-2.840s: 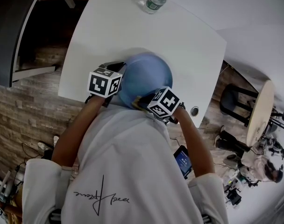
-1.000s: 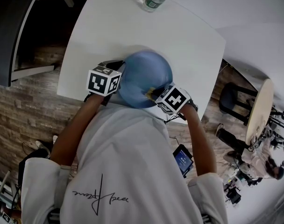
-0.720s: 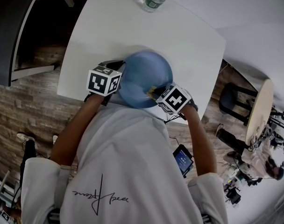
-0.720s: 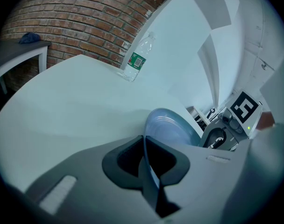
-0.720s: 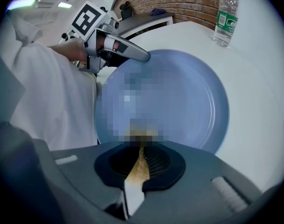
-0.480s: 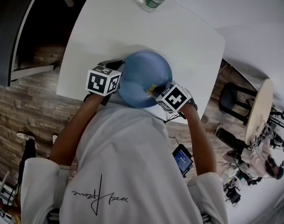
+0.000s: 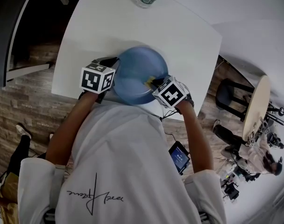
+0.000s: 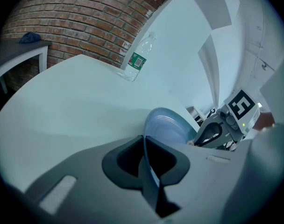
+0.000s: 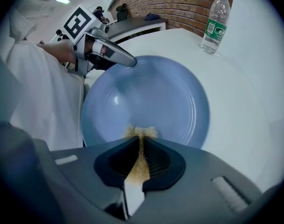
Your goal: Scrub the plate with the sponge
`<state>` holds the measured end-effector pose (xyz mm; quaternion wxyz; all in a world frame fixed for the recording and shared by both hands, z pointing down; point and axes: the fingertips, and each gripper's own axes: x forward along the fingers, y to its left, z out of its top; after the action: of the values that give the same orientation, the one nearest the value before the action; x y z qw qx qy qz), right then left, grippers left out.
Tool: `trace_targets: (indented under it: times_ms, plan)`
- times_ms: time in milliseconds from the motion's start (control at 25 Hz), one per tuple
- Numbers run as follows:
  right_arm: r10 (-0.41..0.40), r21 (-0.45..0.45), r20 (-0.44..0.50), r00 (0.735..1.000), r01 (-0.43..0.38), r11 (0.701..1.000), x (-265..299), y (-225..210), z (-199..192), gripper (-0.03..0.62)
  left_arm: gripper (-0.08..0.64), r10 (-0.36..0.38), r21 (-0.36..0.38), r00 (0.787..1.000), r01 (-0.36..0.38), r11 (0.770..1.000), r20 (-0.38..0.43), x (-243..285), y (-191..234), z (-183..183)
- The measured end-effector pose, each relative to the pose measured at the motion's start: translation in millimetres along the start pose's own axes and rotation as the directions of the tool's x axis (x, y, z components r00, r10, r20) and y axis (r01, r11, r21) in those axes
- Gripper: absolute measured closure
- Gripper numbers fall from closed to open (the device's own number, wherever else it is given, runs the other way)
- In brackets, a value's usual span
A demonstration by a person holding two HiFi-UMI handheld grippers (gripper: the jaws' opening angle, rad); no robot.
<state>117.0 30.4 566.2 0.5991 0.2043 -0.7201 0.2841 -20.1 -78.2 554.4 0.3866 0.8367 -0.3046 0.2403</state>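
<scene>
Jaws clamp — left gripper (image 8: 145,146) on plate (image 9: 156,92), right gripper (image 9: 141,143) on sponge (image 9: 141,132), barely visible overhead.

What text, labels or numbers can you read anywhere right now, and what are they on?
Water bottle label: green, print too small and blurred to read.
Script on the person's white shirt: a signature-like scrawl, not legible.
Marker cubes: black-and-white square patterns only, no letters.
Lit screen by the person's right side: too small to read.
Nothing else carries text.
</scene>
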Motion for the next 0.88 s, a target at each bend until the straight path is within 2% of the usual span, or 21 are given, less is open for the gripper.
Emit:
trace_targets:
  times_ms: [400, 640, 880]
  plan:
    - [-0.091, -0.006, 0.042, 0.995, 0.091, 0.996, -3.5, -15.5, 9.1, 0.552, 0.528, 0.000, -0.008, 1.000, 0.000, 1.000, -0.001, -0.3, 0.9, -1.5]
    - [-0.179, 0.008, 0.105, 0.978, 0.179, 0.984, -4.9, -30.3, 17.5, 0.552, 0.528, 0.000, -0.009, 1.000, 0.000, 1.000, 0.003, 0.6, 0.9, 1.3]
    - [-0.216, 0.047, 0.157, 0.964, 0.211, 0.976, -4.4, -36.9, 24.8, 0.554, 0.529, 0.002, -0.006, 1.000, -0.002, 1.000, 0.003, 1.0, 1.9, 1.4]
